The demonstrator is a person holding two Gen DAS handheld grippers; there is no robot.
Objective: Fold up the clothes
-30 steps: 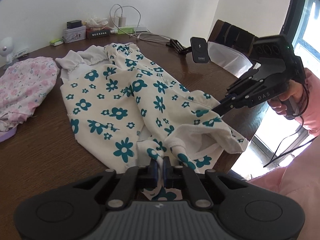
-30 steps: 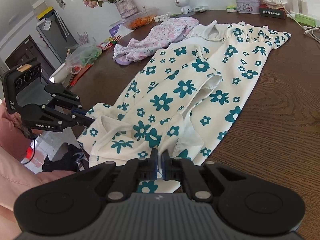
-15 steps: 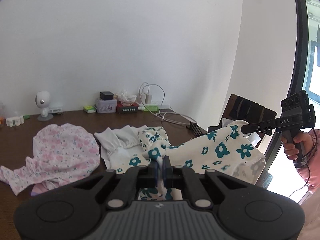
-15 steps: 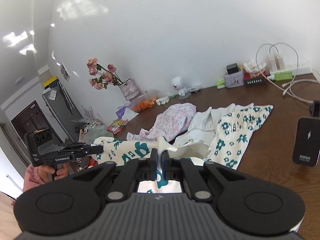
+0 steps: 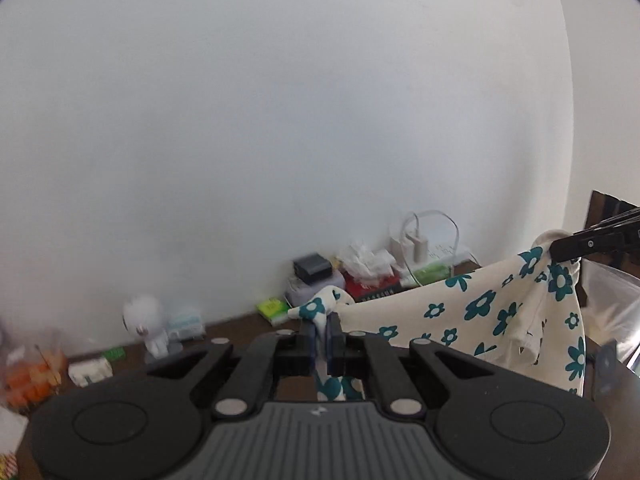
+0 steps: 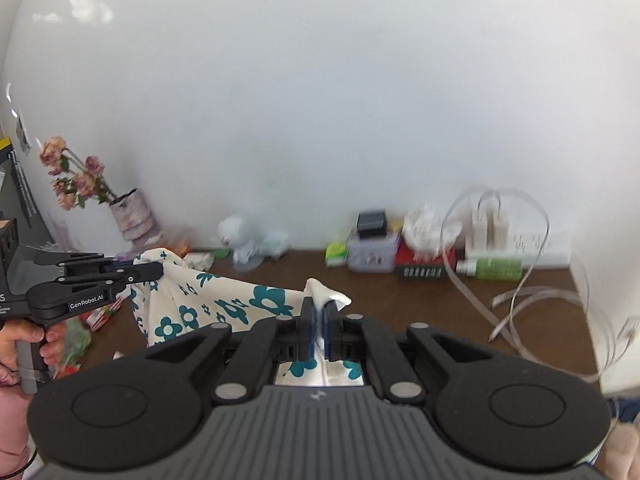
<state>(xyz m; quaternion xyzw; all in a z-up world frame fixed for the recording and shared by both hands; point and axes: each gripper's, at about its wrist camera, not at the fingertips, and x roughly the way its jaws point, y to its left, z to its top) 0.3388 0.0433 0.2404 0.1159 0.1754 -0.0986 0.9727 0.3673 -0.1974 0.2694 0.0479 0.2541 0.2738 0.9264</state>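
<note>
Above the worktop my floral garment hangs stretched between both tools, cream with teal flowers. My left tool is pinching one bunched corner of it and my right tool is pinching another, jaws pressed tight on cloth. In the right view I read "GenRobot.AI" on the left tool's side. Against the wall sit a white figurine, a charger and a vase of dried flowers

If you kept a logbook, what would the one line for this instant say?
step: lift garment | left claw: shut on floral garment | right claw: shut on floral garment | garment: stretched between both claws above table
</note>
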